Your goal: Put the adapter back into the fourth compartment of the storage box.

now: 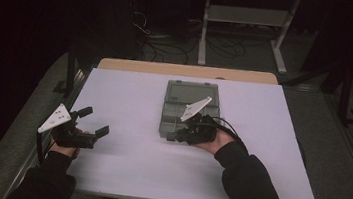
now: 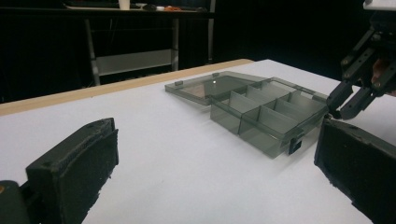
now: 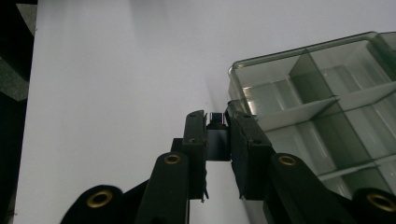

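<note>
A grey see-through compartment box (image 1: 178, 121) lies open mid-table, its lid (image 1: 193, 92) folded flat behind it and its cells (image 2: 266, 116) bare. My right gripper (image 1: 174, 137) is at the box's near edge. In the right gripper view it (image 3: 218, 123) is shut on a small dark latch (image 3: 217, 142) beside the box corner (image 3: 261, 88). The left gripper view catches the right gripper (image 2: 340, 109) at that same end of the box. My left gripper (image 1: 95, 121) rests at the table's left, open, with nothing between its pads (image 2: 79, 163).
The white table top (image 1: 132, 160) ends in a wooden strip (image 1: 188, 70) at the far side. Behind it on the floor stand a white metal frame (image 1: 244, 16) and loose cables (image 1: 160, 47). A person's dark sleeves (image 1: 250, 183) come in from below.
</note>
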A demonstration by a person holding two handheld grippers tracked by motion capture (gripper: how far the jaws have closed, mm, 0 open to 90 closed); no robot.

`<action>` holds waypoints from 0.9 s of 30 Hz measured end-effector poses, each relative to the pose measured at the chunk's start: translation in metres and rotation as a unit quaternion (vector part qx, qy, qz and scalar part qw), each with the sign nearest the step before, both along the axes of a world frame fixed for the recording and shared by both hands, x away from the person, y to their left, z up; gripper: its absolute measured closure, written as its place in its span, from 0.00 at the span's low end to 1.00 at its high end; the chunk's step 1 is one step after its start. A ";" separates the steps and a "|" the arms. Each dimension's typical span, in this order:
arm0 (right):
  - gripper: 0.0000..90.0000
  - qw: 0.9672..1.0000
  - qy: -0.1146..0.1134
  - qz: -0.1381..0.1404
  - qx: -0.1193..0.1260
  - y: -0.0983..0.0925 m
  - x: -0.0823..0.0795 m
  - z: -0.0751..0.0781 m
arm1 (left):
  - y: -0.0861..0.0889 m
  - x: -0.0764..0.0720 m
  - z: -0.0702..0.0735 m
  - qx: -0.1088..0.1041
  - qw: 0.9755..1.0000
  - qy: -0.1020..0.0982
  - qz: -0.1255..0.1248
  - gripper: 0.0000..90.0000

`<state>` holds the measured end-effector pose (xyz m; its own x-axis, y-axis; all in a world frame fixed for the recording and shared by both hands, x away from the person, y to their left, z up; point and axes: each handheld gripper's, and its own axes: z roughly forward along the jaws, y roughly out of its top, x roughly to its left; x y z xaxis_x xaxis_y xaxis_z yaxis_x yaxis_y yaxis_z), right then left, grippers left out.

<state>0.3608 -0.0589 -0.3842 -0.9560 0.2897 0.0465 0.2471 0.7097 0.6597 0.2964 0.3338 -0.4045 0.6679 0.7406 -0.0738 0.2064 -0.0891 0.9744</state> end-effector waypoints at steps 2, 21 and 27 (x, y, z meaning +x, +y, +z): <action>0.84 1.000 -0.004 -0.002 0.001 -0.003 0.002 0.003 | 0.000 0.000 0.000 0.000 1.000 0.000 0.000 0.00; 0.84 0.999 -0.016 -0.038 0.007 -0.028 0.016 0.021 | 0.000 0.000 0.000 0.000 1.000 0.002 0.000 0.00; 0.84 0.999 -0.017 -0.049 0.004 -0.035 0.023 0.021 | 0.000 0.001 -0.001 0.001 1.000 0.004 0.000 0.00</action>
<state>0.3838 -0.0935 -0.3630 -0.9239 0.3822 0.0169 0.2926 0.6775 0.6748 0.2969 0.3336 -0.4051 0.6678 0.7403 -0.0773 0.2134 -0.0910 0.9727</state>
